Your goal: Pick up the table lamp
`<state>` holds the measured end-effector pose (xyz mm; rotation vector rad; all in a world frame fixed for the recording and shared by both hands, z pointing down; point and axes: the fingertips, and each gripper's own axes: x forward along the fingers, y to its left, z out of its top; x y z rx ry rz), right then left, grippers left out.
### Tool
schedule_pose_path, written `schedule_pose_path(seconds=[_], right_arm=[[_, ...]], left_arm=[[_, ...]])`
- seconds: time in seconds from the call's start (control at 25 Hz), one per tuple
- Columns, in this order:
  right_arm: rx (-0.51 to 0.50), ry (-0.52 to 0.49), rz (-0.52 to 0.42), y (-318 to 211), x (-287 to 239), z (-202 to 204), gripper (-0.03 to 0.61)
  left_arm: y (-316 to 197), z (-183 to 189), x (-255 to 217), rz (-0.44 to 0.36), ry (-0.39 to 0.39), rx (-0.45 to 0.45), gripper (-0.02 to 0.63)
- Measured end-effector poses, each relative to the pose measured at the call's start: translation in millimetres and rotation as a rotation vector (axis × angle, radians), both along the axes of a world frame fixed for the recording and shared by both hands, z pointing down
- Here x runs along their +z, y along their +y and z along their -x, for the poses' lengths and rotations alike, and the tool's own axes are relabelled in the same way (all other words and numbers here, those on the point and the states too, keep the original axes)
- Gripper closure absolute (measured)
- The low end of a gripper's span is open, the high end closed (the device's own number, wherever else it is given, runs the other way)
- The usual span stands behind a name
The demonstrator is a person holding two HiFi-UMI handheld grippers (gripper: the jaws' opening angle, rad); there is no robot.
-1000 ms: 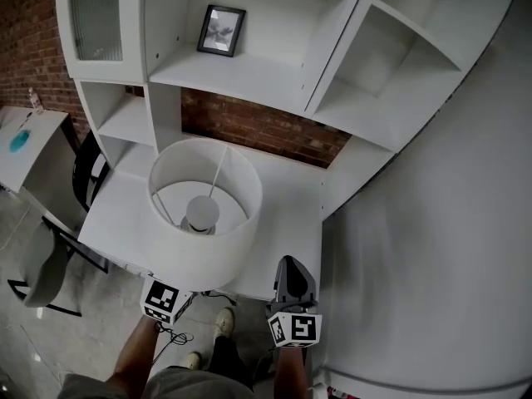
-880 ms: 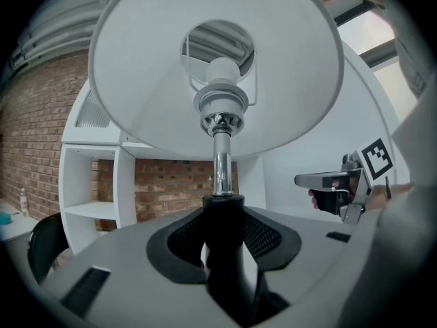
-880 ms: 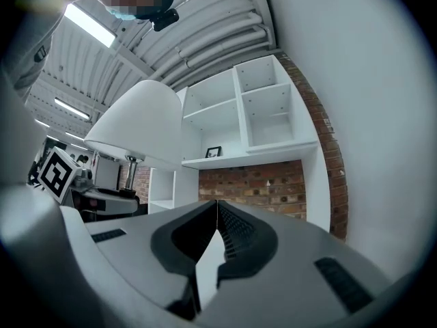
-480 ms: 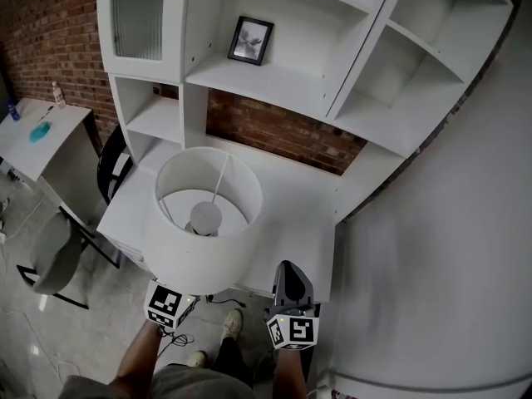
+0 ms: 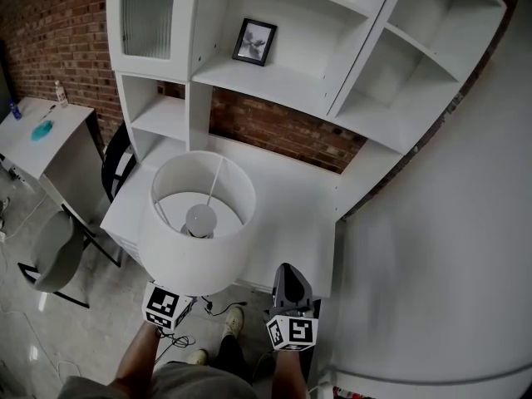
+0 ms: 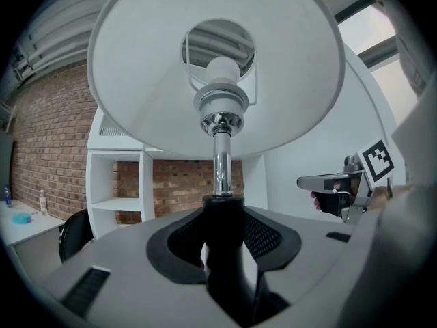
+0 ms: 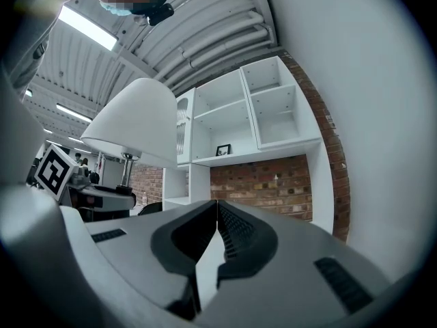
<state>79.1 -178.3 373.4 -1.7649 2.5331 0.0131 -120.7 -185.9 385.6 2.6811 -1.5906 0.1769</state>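
The black lower stem [image 6: 221, 207] of the table lamp [image 5: 199, 223] is clamped between the jaws of the left gripper [image 6: 223, 221], and the chrome tube [image 6: 220, 162] and white shade [image 6: 136, 80] are carried upright above it. The jaws of the right gripper [image 7: 217, 214] are pressed together with nothing between them; this gripper is held just beside the left one, apart from the lamp. In the head view the shade is seen over the front edge of the white desk [image 5: 291, 214], below the shelf unit [image 5: 274, 81], on which a framed picture [image 5: 254, 41] is stood.
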Motion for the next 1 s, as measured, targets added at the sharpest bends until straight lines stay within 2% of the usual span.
schedule_pose_path(seconds=[1.0], right_arm=[[-0.001,0.023,-0.003,0.2,-1.6,-0.9,0.555]], left_arm=[[-0.2,-9.0,-6.1,-0.012,-0.001,0.023,0.463]])
